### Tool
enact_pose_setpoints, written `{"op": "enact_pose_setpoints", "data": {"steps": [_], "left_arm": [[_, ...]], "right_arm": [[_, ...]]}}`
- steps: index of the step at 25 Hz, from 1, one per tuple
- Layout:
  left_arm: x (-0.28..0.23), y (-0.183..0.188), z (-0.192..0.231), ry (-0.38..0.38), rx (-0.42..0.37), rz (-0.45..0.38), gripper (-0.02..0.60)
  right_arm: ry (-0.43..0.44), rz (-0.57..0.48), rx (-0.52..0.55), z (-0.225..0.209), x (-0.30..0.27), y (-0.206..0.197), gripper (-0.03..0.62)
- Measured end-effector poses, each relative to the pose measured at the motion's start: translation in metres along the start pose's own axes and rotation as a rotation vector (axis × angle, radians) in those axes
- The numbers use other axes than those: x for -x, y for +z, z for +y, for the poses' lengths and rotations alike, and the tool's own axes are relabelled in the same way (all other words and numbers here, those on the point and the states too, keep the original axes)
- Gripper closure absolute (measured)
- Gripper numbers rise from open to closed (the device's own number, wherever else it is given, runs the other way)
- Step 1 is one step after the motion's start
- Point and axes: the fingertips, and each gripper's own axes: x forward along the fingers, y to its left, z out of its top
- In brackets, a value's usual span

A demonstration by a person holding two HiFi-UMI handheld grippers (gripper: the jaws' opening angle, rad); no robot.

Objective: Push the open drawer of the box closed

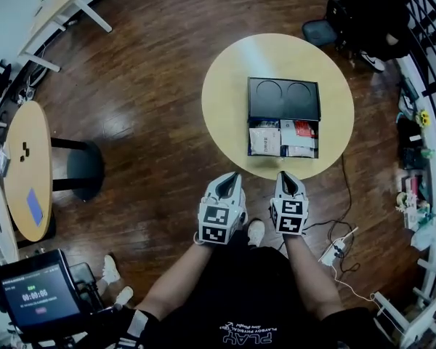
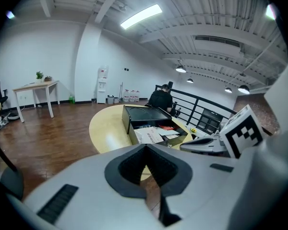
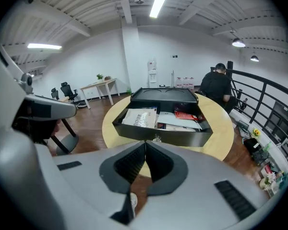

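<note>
A black box [image 1: 283, 98] stands on a round yellow table [image 1: 229, 93]. Its drawer [image 1: 283, 138] is pulled out toward me and holds papers and packets. In the right gripper view the drawer front [image 3: 161, 134] faces me, with a small knob at its middle. My left gripper [image 1: 230, 178] and right gripper [image 1: 288, 175] hover side by side just off the table's near edge, short of the drawer. Both are shut with nothing between the jaws. In the left gripper view the box [image 2: 144, 116] lies ahead to the right, and the right gripper [image 2: 216, 143] shows beside it.
A second round table [image 1: 25, 166] stands at the left with small items on it. A seated person [image 1: 370, 9] is beyond the yellow table by a black railing [image 1: 429, 71]. Cables and a power strip [image 1: 336, 249] lie on the wood floor at my right.
</note>
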Motion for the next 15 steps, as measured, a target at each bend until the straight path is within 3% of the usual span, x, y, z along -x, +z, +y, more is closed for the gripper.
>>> {"op": "enact_pose_setpoints", "data": {"steps": [8,15], "left_arm": [[-0.018,-0.007,0.011,-0.012,0.035,0.041,0.584],[-0.023,-0.004,0.010,-0.017,0.057,0.047,0.584]], "right_arm": [[-0.031,0.090,-0.029,-0.015,-0.024,-0.013,0.582],[-0.034,0.126,-0.045,-0.021,-0.030,-0.019,0.527]]}}
